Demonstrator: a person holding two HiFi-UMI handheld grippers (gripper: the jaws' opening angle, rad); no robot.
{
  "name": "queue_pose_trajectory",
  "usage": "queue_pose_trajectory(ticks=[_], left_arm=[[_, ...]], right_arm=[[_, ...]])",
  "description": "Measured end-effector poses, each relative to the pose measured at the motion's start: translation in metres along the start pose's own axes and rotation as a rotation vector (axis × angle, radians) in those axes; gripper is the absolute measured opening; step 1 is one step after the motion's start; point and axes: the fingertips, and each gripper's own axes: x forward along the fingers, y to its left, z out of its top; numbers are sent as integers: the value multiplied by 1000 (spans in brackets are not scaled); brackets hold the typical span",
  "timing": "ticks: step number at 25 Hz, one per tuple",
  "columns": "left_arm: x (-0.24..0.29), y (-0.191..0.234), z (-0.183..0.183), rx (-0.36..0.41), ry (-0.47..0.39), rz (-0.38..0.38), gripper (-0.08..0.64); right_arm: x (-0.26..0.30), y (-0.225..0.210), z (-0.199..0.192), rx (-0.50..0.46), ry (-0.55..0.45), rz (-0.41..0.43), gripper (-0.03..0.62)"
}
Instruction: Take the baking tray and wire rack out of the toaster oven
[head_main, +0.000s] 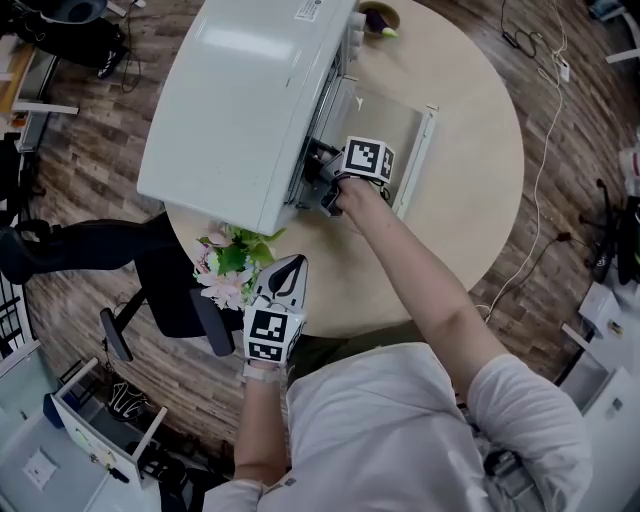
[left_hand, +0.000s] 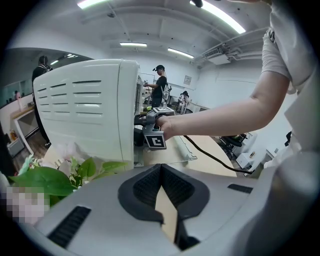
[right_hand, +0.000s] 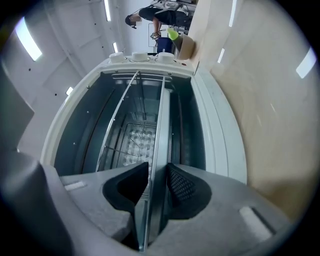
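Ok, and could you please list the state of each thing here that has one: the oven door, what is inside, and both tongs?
Toaster oven door: open, lying flat on the table.
Baking tray: inside the oven, front edge gripped.
Wire rack: inside the oven, untouched.
Right tongs: shut on the tray's edge.
Left tongs: shut, empty, away from the oven.
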Motion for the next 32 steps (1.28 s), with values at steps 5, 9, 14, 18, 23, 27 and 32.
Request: queue_pose_trajectory(ticks=[5, 9, 14, 18, 23, 27, 32], left_arm=[[-3, -3, -2, -22, -10, 34, 0], [-3, -8, -2, -36, -9, 56, 0], [-1, -23, -4, -42, -9, 64, 0], [2, -35, 0, -27, -7, 71, 0], [8, -49, 3, -24, -9, 77, 0], [12, -64, 8, -23, -11, 75, 0], [20, -82, 13, -13, -24, 76, 0]], right_arm=[[-2, -6, -1, -53, 6, -52, 81], [-12, -9, 1, -95, 17, -98, 81], [-31, -11, 5, -91, 14, -133, 75], [-49, -13, 8, -58, 4, -146, 67], [-75, -15, 14, -35, -2, -158, 61], [-98, -18, 18, -31, 0, -172, 60], [-126, -18, 24, -25, -8, -180, 58]])
